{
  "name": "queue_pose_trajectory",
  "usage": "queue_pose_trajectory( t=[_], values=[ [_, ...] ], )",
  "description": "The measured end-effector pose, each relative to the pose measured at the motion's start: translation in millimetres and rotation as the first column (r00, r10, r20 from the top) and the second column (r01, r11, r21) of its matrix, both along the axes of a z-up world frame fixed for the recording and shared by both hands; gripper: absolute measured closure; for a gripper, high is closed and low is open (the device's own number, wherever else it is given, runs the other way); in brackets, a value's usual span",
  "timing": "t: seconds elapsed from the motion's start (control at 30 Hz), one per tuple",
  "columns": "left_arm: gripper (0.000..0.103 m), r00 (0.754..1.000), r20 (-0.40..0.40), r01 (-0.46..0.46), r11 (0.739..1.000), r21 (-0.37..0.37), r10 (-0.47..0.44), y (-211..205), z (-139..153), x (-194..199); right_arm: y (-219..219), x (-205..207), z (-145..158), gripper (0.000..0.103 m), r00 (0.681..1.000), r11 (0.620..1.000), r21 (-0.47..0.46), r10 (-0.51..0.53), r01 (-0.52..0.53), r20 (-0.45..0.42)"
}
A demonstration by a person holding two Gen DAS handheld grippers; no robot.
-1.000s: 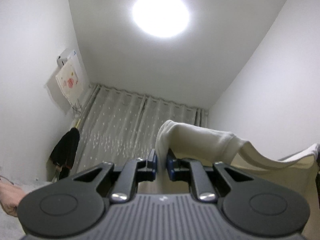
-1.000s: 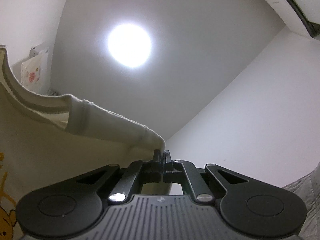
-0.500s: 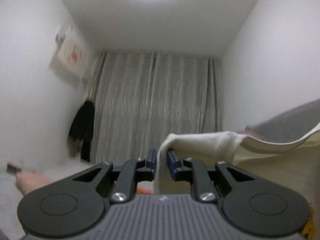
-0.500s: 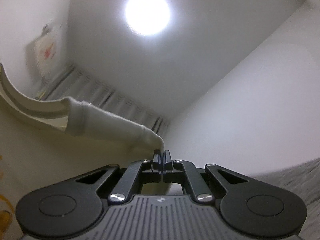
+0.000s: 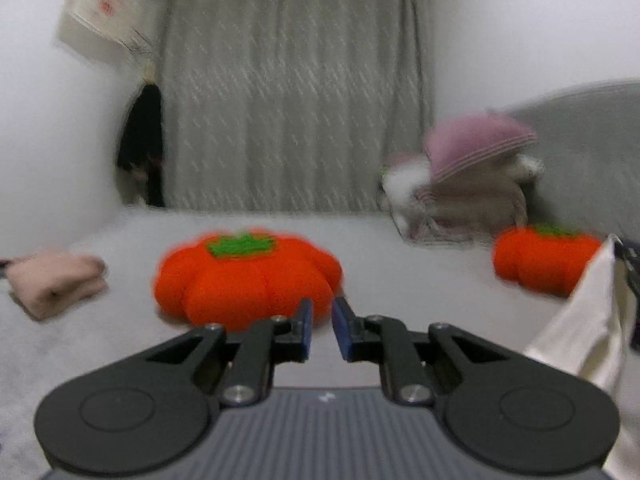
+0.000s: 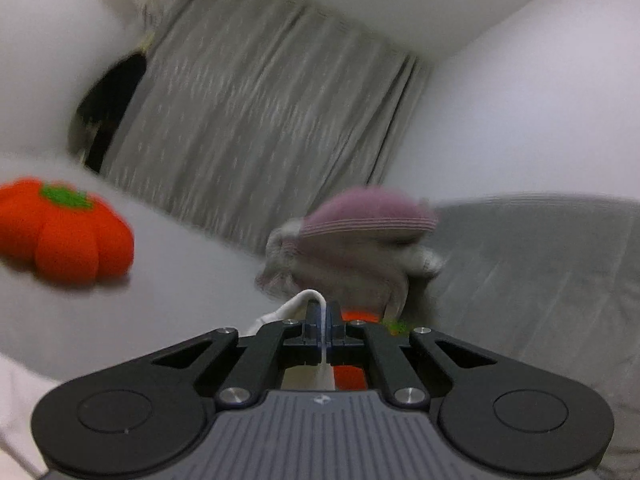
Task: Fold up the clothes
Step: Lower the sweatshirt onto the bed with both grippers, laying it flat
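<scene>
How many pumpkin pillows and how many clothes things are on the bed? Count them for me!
Orange pumpkin pillows: 2, big pillow, small pillow
Folded pink garment: 1
Cream shirt: 1
Heap of pink and beige clothes: 1
Total: 5

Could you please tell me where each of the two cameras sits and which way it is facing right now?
Left wrist: on the left gripper, facing the curtain across the bed; jaws empty.
Right wrist: on the right gripper, tilted, facing the curtain; jaws shut on the cream garment.
Both share the orange pumpkin cushion, the pink-hatted plush toy and the curtain.
</scene>
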State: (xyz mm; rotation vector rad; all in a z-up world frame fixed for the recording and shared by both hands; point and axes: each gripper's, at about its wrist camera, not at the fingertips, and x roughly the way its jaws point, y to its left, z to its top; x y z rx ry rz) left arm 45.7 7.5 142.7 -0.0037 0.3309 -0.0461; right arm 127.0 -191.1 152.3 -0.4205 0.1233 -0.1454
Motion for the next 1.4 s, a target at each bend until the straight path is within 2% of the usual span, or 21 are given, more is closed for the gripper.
queue_pose_trajectory(
  t=[0.07,0.17,0.27,0.37,0.53,0.7,0.77,0.9,1.0,1.07,1.17,1.2,1.23,1.3,1.33,1.37,1.4],
  values=[
    [0.084,0.997,-0.058,0.055,0.998,0.02,-0.054,-3.7,-17.0,8.5,-15.8,1.2,-4.4,0.1,0.999,0.999,0.034,-0.004,0.005,-0.037],
    [0.078,0.988,-0.099,0.132,0.986,0.103,-0.122,-18.5,-41.3,14.7,-32.2,1.3,-10.7,0.1,0.998,0.998,0.06,-0.005,0.009,-0.067],
    [0.077,0.963,-0.12,0.26,0.943,0.205,-0.24,-37.6,-61.0,11.4,-46.2,10.5,-17.5,0.1,0.996,0.996,0.082,-0.008,0.016,-0.094],
    [0.076,0.933,-0.122,0.36,0.872,0.331,-0.339,-59.2,-79.0,-2.7,-56.0,20.3,-21.2,0.1,0.993,0.993,0.112,-0.01,0.023,-0.119],
    [0.074,0.885,-0.137,0.456,0.775,0.438,-0.444,-87.1,-90.2,-12.0,-67.7,26.7,-24.2,0.1,0.99,0.989,0.141,-0.012,0.032,-0.143],
    [0.074,0.839,-0.181,0.516,0.647,0.562,-0.512,-115.7,-113.9,-19.5,-74.6,28.3,-22.5,0.1,0.989,0.985,0.168,-0.003,0.028,-0.148],
    [0.074,0.829,-0.2,0.525,0.604,0.599,-0.522,-123.8,-123.9,-19.1,-74.5,29.8,-24.4,0.1,0.988,0.986,0.167,-0.002,0.027,-0.152],
    [0.072,0.818,-0.227,0.535,0.552,0.64,-0.529,-135.6,-136.2,-15.0,-79.8,31.6,-26.3,0.1,0.987,0.983,0.18,0.005,0.025,-0.161],
    [0.065,0.809,-0.238,0.531,0.496,0.687,-0.538,-144.0,-143.2,-15.5,-84.1,31.7,-27.7,0.1,0.986,0.982,0.189,0.011,0.021,-0.165],
    [0.054,0.801,-0.249,0.527,0.445,0.724,-0.545,-148.7,-150.4,-15.7,-85.9,31.7,-28.1,0.1,0.986,0.981,0.195,0.014,0.019,-0.168],
    [0.053,0.784,-0.283,0.522,0.34,0.782,-0.553,-155.1,-164.0,-22.9,-89.0,31.4,-28.0,0.1,0.985,0.979,0.203,0.018,0.018,-0.171],
    [0.053,0.782,-0.282,0.512,0.315,0.799,-0.556,-157.2,-167.6,-25.2,-89.9,31.4,-27.8,0.1,0.985,0.978,0.206,0.019,0.017,-0.172],
    [0.053,0.785,-0.276,0.499,0.3,0.813,-0.555,-159.5,-170.6,-25.7,-90.9,31.4,-27.5,0.1,0.985,0.978,0.21,0.02,0.017,-0.173],
    [0.053,0.804,-0.256,0.465,0.298,0.834,-0.537,-164.1,-174.8,-21.2,-93.9,30.9,-27.3,0.1,0.984,0.976,0.219,0.026,0.013,-0.176],
    [0.059,0.812,-0.247,0.451,0.301,0.841,-0.528,-165.7,-176.3,-18.5,-93.4,30.7,-27.6,0.1,0.984,0.976,0.218,0.029,0.011,-0.177],
    [0.075,0.822,-0.239,0.436,0.302,0.848,-0.517,-166.8,-177.9,-15.6,-91.3,30.1,-28.7,0.1,0.984,0.977,0.212,0.031,0.007,-0.176],
    [0.085,0.831,-0.231,0.422,0.302,0.855,-0.506,-167.7,-179.4,-12.6,-89.7,29.3,-29.1,0.1,0.984,0.979,0.203,0.035,0.002,-0.175]
  ],
)
